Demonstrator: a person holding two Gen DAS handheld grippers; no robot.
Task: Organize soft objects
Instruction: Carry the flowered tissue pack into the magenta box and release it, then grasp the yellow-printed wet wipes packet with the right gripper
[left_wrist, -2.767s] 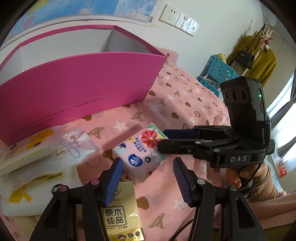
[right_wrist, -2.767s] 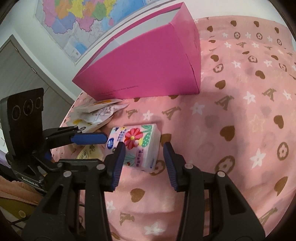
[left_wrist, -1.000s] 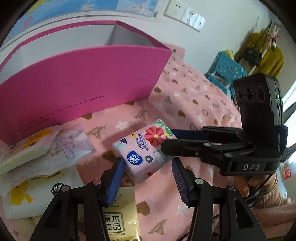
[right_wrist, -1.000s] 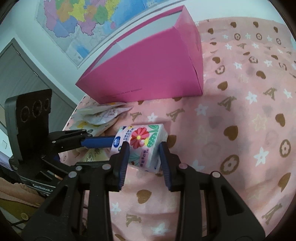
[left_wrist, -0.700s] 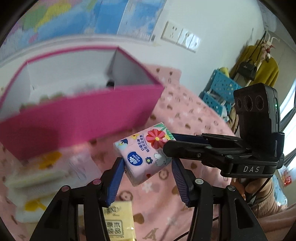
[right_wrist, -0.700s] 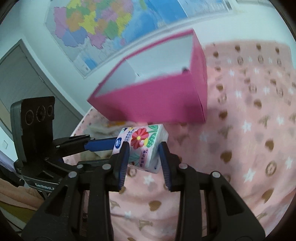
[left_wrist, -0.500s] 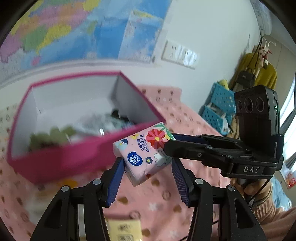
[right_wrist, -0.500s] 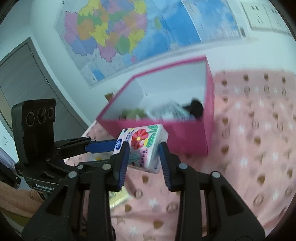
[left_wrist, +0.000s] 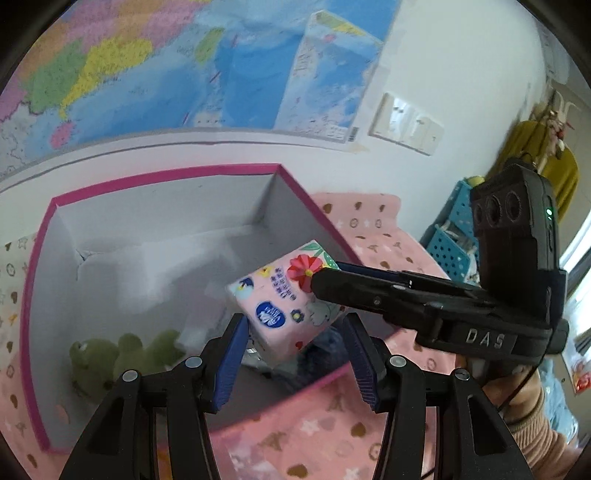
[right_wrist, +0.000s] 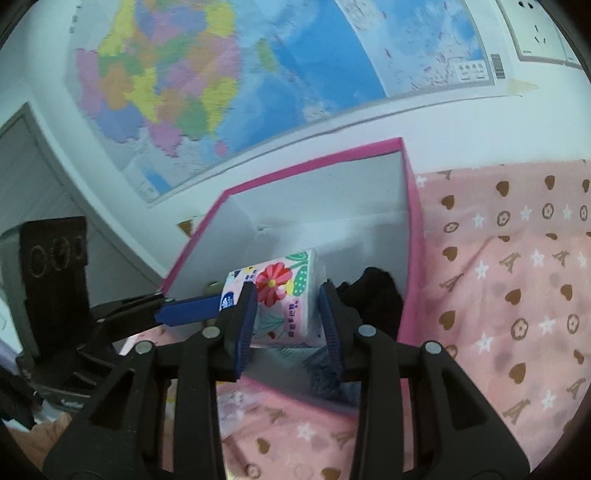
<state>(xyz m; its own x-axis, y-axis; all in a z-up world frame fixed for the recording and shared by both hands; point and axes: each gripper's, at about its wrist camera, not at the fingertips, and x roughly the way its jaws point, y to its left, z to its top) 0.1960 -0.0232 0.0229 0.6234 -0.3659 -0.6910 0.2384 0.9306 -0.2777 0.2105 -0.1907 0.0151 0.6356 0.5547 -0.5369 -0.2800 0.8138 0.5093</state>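
A flowered pink tissue pack (left_wrist: 286, 301) hangs in the air over the open pink box (left_wrist: 177, 175). My right gripper (right_wrist: 289, 317) is shut on the tissue pack (right_wrist: 286, 306), one pad on each side. My left gripper (left_wrist: 295, 350) stands open just below the pack, its blue pads apart from it. The box (right_wrist: 413, 229) has white inner walls. Inside lie a green plush frog (left_wrist: 122, 356), a black soft item (right_wrist: 376, 295) and some clear and blue wrapped things, partly hidden by the pack.
The box stands on a pink cloth (right_wrist: 509, 280) printed with hearts and stars, against a white wall with a map (left_wrist: 166, 62). A blue basket (left_wrist: 448, 243) and a hanging yellow garment (left_wrist: 554, 173) are at the far right. Packets lie by the box's near side (right_wrist: 236, 402).
Both grippers rose together from the cloth. The right gripper closed on the tissue pack, lifted it and carried it over the box. The left gripper stayed open beneath it.
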